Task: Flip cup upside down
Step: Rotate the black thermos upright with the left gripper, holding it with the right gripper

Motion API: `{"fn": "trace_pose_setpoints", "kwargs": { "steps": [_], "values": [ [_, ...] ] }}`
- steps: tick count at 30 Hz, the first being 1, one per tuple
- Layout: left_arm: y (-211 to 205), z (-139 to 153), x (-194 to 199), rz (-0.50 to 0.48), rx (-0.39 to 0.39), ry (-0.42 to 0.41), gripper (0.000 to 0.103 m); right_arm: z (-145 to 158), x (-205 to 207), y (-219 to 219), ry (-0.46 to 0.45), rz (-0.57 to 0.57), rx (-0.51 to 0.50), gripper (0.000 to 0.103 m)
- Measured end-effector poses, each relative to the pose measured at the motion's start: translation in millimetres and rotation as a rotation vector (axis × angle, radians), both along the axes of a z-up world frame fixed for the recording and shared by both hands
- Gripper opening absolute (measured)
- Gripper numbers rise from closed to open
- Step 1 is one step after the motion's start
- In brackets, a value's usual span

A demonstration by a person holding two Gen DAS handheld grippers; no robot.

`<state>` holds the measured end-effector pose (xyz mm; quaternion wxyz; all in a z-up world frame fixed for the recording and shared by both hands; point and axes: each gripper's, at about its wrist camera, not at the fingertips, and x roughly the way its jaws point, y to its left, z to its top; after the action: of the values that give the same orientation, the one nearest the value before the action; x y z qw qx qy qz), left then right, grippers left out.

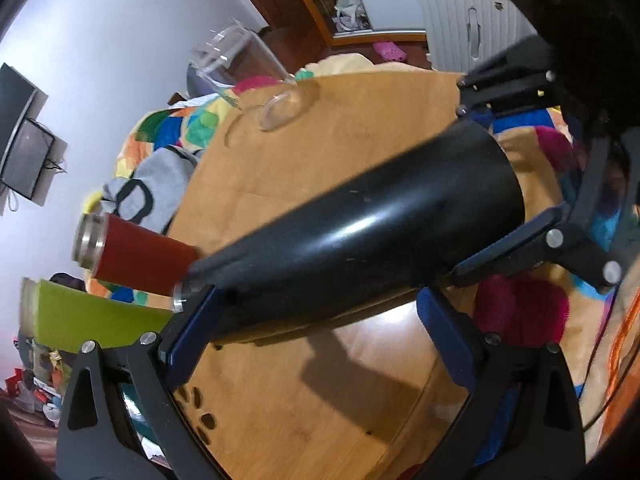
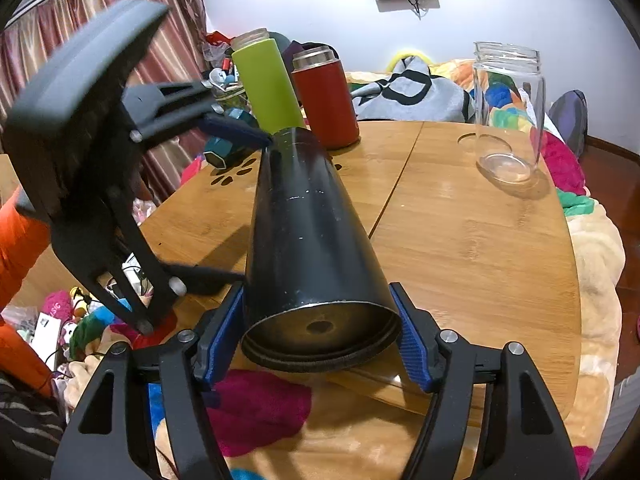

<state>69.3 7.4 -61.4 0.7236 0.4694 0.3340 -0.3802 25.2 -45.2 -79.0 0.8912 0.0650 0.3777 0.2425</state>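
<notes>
I am holding the black cup (image 2: 316,240) lying on its side in the air, above the near edge of the round wooden table (image 2: 480,248), and both grippers are working on it at the same time. My right gripper (image 2: 320,340) is clamping the wide end, with one blue pad (image 2: 412,344) on each side of the base, so I judge it is gripping the cup firmly there; the dark recessed bottom of the cup is facing this camera. My left gripper (image 1: 320,328) is at the narrow far end. One of its blue pads is touching the cup near the metal rim, but the other pad (image 1: 448,340) is looking apart from the cup wall, so I cannot tell if this claw is really closed on the cup or only guiding it. I think the cup is being kept horizontal because this is the middle of the turn: the mouth must go from up to down, and two holds at opposite ends are giving control of the rotation. The cup is being kept off the table, probably so the rim has room to swing. Near the far edge of the table the green bottle (image 2: 268,88) and the red bottle (image 2: 324,100) are standing close together, and the glass jar (image 2: 508,112) is standing well apart at the right edge, so the landing place near me is looking free.
</notes>
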Motion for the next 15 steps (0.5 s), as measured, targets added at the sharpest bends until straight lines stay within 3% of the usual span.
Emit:
{"fn": "trace_pose_setpoints", "kwargs": {
  "steps": [3,8,11,15],
  "values": [
    [-1,-1,-3,-0.005,-0.029,0.005,0.099,0,-1,-1,0.001,-0.006,0.003,0.063],
    [3,5,4,0.028,-0.085,0.069,0.07,3,1,-8,0.006,-0.026,0.012,0.061],
    [5,6,10,0.052,-0.108,0.101,0.07,5,2,-8,0.007,-0.025,0.001,0.061],
    [5,2,3,0.028,-0.09,0.05,0.07,11,2,-5,-0.001,-0.019,-0.036,0.061]
  ]
}}
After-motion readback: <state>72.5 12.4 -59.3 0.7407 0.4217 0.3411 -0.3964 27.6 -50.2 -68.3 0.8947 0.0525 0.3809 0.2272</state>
